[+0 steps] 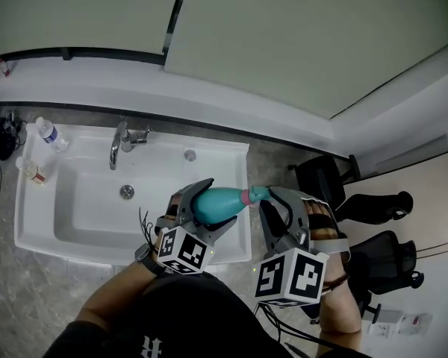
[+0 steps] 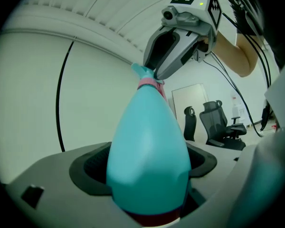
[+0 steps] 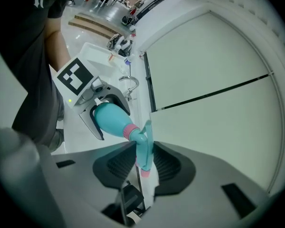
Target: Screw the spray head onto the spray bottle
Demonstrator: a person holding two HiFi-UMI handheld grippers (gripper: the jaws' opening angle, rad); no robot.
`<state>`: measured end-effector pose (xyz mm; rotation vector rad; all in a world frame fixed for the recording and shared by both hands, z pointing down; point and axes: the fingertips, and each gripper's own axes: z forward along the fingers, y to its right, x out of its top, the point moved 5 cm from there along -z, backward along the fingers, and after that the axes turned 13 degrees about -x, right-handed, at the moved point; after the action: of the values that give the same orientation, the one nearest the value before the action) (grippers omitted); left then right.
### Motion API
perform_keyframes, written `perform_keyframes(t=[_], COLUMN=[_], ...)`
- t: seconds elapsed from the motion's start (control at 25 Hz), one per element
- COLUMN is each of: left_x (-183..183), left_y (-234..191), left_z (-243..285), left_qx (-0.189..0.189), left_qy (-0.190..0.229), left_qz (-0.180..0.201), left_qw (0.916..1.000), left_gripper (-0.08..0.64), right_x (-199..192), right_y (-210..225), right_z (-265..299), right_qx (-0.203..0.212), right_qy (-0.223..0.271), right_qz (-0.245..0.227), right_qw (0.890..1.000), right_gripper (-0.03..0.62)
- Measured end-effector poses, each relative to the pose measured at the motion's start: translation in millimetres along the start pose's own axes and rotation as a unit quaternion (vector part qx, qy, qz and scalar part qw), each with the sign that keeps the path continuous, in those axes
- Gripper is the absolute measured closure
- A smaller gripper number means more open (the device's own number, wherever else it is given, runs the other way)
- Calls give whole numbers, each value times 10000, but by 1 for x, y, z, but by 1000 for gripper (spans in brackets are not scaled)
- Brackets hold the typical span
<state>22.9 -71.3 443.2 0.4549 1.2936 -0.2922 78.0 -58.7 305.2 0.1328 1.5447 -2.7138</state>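
Teal spray bottle (image 2: 149, 151) is up in the air over the front right corner of the sink (image 1: 37, 222), not resting on anything. The left gripper (image 1: 213, 206) is clamped round its fat body, and the right gripper (image 1: 272, 197) is pinching the spray head (image 3: 143, 148) between its pads. The bottle lies roughly level, long axis running left to right, neck pointing right. The head looks already seated on the neck, with the pink collar (image 3: 131, 131) snug against it, so it's probably mid-screwing. Can't tell how tight the thread is; likely some twisting left.

Over sink's (image 1: 36, 222) R side: spray bottle (image 1: 216, 204), spray head (image 1: 258, 194) on its R end; faucet (image 1: 119, 145) back-L.
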Motion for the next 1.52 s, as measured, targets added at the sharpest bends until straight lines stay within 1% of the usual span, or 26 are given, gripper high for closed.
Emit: perform_keyframes(t=[0.2,0.28,0.44,0.56,0.72,0.88,1.0,1.04,1.08,1.12,1.16,1.2,1.24,1.28,1.32,1.36,1.4,1.44,1.48,1.52], left_x=[2,5,8,10,16,20,23,25,28,31,35,39,44,49,54,59,63,67,71,74], left_y=[0,1,1,1,1,5,6,5,5,4,4,4,4,5,7,9,10,11,14,17], left_z=[-1,-1,2,2,1,1,0,-2,-4,-6,-9,-13,-18,-23,-28,-34,-38,-43,-47,-51], left_qx=[-267,-329,-353,-460,-642,-939,-1146,-1208,-1279,-1374,-1502,-1668,-1870,-2096,-2326,-2544,-2747,-2946,-3155,-3388], left_qy=[366,464,526,760,1025,1247,1388,1432,1479,1532,1596,1672,1755,1835,1899,1939,1961,1975,1988,2001], left_qz=[-232,-226,-185,-278,-294,-338,-512,-562,-607,-656,-714,-781,-847,-897,-920,-917,-907,-913,-946,-1005], left_qw=[9987,9981,9978,9957,9922,9872,9823,9807,9788,9764,9731,9686,9628,9562,9494,9430,9369,9305,9230,9138], left_gripper=[129,129,129,129,129,130,130,130,129,130,130,130,129,129,129,129,129,129,129,129], right_x=[5,3,3,9,11,16,18,18,18,16,11,2,-11,-26,-43,-59,-74,-85,-90,-89], right_y=[5,8,9,13,20,28,33,38,44,51,60,67,73,78,82,83,82,78,71,64], right_z=[-5,-7,-11,-17,-21,-30,-36,-40,-46,-53,-61,-69,-76,-81,-83,-80,-71,-58,-45,-35], right_qx=[242,304,277,308,394,653,789,862,965,1096,1272,1528,1853,2181,2440,2594,2672,2740,2846,3008], right_qy=[240,266,185,281,378,668,919,1089,1345,1689,2111,2620,3226,3876,4467,4903,5146,5231,5237,5237], right_qz=[266,380,392,462,586,962,1140,1212,1414,1884,2547,3131,3523,3802,4040,4268,4469,4606,4652,4596], right_qw=[9991,9985,9987,9981,9968,9910,9861,9829,9760,9612,9351,9000,8588,8110,7600,7142,6813,6627,6545,6511], right_gripper=[483,482,483,483,483,482,482,483,483,482,483,482,482,482,482,482,483,483,483,483])
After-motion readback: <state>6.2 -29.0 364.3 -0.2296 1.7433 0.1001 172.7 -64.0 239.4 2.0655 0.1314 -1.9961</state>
